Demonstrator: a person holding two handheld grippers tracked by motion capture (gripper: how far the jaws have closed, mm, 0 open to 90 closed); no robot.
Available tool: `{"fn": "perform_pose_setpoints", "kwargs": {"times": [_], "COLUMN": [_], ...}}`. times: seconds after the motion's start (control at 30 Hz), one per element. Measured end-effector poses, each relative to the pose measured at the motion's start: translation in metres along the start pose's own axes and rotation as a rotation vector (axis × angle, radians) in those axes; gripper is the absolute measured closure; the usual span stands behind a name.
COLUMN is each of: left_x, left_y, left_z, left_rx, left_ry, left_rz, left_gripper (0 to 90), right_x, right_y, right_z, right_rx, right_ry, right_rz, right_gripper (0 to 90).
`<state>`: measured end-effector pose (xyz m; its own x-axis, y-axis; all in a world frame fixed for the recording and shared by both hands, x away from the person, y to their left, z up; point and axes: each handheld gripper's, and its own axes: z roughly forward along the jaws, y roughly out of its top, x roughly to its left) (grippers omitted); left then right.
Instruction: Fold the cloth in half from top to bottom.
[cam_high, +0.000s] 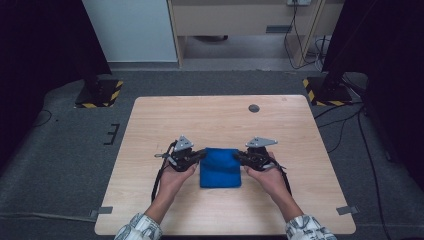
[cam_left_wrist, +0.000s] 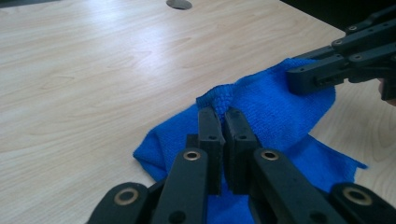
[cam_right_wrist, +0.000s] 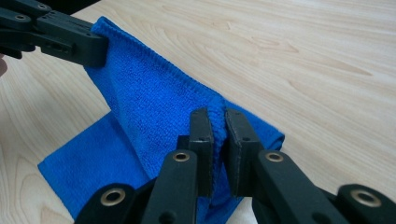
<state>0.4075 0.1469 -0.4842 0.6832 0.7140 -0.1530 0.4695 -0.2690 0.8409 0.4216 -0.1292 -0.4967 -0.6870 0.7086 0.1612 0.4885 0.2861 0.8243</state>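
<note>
A blue cloth (cam_high: 220, 170) lies folded on the wooden table (cam_high: 210, 120), just ahead of the person's hands. My left gripper (cam_high: 201, 154) pinches its far left corner and my right gripper (cam_high: 238, 156) its far right corner. In the left gripper view my jaws (cam_left_wrist: 223, 114) are shut on a raised ridge of the blue cloth (cam_left_wrist: 275, 107), and the right gripper (cam_left_wrist: 299, 79) grips the opposite corner. In the right gripper view my jaws (cam_right_wrist: 219, 114) clamp a fold of the blue cloth (cam_right_wrist: 149, 107), with the left gripper (cam_right_wrist: 93, 51) holding the other corner. The edge between them is lifted off the table.
A round grey cable hole (cam_high: 254, 108) sits near the table's far edge. Grey tape tabs (cam_high: 101, 210) mark the front corners. Two stands with yellow-and-black bases (cam_high: 100, 94) flank the table on the floor. Bare wood surrounds the cloth.
</note>
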Motion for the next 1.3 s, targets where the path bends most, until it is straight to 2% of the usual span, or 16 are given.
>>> {"fn": "perform_pose_setpoints", "kwargs": {"times": [0.23, 0.37, 0.47, 0.57, 0.73, 0.83, 0.9, 1.07, 1.2, 1.3], "left_x": [-0.004, -0.007, -0.011, -0.013, -0.014, -0.016, -0.018, -0.019, -0.014, -0.008], "left_y": [-0.014, -0.02, -0.025, -0.03, -0.036, -0.035, -0.033, -0.029, -0.025, -0.024], "left_z": [0.0, -0.001, -0.006, -0.01, -0.018, -0.024, -0.029, -0.04, -0.043, -0.036], "left_rx": [0.033, 0.048, 0.037, 0.05, 0.066, 0.049, 0.033, -0.019, -0.077, -0.077], "left_ry": [-0.004, 0.002, -0.008, -0.013, -0.026, -0.038, -0.036, -0.045, -0.017, 0.014], "left_rz": [0.009, 0.019, 0.026, 0.037, 0.041, 0.025, 0.033, 0.013, -0.017, -0.037], "left_gripper": [82.5, 76.3, 70.0, 66.1, 64.3, 60.2, 57.2, 51.0, 50.4, 49.7], "right_x": [0.003, 0.006, 0.009, 0.011, 0.016, 0.018, 0.019, 0.024, 0.026, 0.024], "right_y": [-0.01, -0.015, -0.019, -0.023, -0.027, -0.026, -0.026, -0.025, -0.022, -0.018], "right_z": [-0.003, -0.006, -0.009, -0.012, -0.018, -0.022, -0.024, -0.031, -0.033, -0.032], "right_rx": [0.018, 0.03, 0.044, 0.057, 0.068, 0.063, 0.061, 0.054, 0.039, 0.028], "right_ry": [0.006, 0.009, 0.007, 0.005, 0.01, 0.008, 0.009, 0.009, 0.007, 0.002], "right_rz": [-0.015, -0.018, -0.026, -0.031, -0.051, -0.054, -0.053, -0.062, -0.057, -0.046], "right_gripper": [78.6, 72.6, 67.0, 62.7, 56.5, 52.1, 49.5, 44.5, 41.7, 39.8]}}
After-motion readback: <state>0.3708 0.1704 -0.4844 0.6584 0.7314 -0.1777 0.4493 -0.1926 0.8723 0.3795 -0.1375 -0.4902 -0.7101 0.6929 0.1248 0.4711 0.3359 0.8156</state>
